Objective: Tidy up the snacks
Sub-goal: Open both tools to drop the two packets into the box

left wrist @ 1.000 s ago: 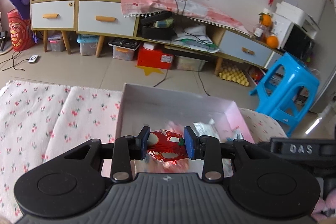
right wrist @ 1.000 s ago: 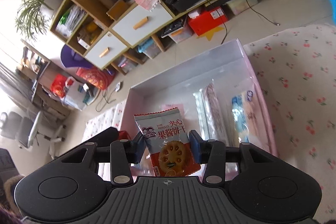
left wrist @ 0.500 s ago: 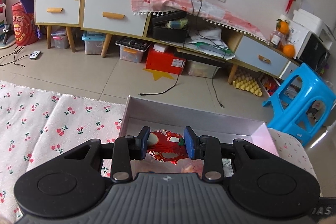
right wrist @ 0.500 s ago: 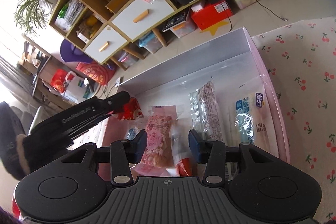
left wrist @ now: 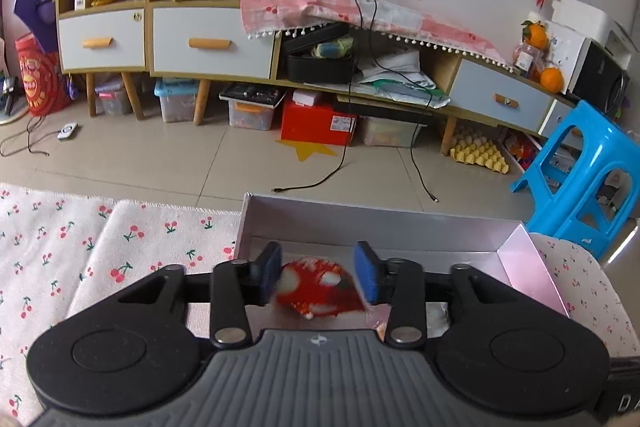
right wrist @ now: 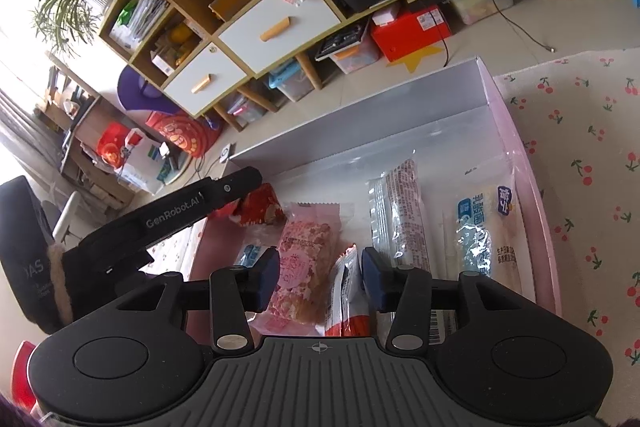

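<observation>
A shallow pink-sided box (right wrist: 516,131) sits on the cherry-print cloth and holds several snack packets. My left gripper (left wrist: 319,277) stands open over the box's left end, and the red packet (left wrist: 320,289) is blurred between its pads, loose and dropping; the same packet (right wrist: 260,205) shows at that gripper's tip in the right wrist view. My right gripper (right wrist: 320,279) is open and empty above the box. Below it lie a pink packet (right wrist: 306,259), a red-and-white biscuit packet (right wrist: 344,303), a clear long packet (right wrist: 398,215) and a blue-labelled packet (right wrist: 486,231).
The cherry-print cloth (left wrist: 80,247) spreads left and right of the box (left wrist: 376,223). Beyond the table are a tiled floor, a low cabinet with drawers (left wrist: 208,43), a red box (left wrist: 316,123) and a blue plastic stool (left wrist: 580,175).
My left gripper has opened and the red packet has slipped from its pads. My right gripper let go of the biscuit packet earlier, which now lies in the box, and stays open.
</observation>
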The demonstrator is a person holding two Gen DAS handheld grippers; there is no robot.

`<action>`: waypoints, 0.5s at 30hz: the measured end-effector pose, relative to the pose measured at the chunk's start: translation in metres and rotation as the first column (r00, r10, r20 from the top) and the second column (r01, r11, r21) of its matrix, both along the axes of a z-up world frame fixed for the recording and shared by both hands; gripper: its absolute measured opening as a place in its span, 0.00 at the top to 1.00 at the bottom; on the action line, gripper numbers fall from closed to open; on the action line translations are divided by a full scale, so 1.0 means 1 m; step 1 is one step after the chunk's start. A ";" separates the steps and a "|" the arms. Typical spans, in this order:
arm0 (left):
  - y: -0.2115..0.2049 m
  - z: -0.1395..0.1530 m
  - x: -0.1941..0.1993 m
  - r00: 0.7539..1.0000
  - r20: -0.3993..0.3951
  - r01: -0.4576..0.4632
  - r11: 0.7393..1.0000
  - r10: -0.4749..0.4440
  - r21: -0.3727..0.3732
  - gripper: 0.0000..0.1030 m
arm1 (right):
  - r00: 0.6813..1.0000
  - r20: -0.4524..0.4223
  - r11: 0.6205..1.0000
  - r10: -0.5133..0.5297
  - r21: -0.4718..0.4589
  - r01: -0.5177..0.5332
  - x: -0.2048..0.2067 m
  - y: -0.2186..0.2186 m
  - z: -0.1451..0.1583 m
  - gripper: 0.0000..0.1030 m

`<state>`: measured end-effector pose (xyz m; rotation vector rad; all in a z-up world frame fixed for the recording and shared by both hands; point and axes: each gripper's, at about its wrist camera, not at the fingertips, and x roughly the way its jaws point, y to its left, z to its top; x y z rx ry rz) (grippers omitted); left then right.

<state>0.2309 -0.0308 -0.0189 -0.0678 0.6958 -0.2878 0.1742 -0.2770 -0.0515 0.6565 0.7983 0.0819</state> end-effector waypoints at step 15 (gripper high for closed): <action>0.008 0.019 -0.028 1.000 -0.027 -0.003 1.000 0.004 0.020 0.34 | 0.999 0.004 0.999 -0.044 0.009 0.044 -0.028 -0.003 0.035 0.33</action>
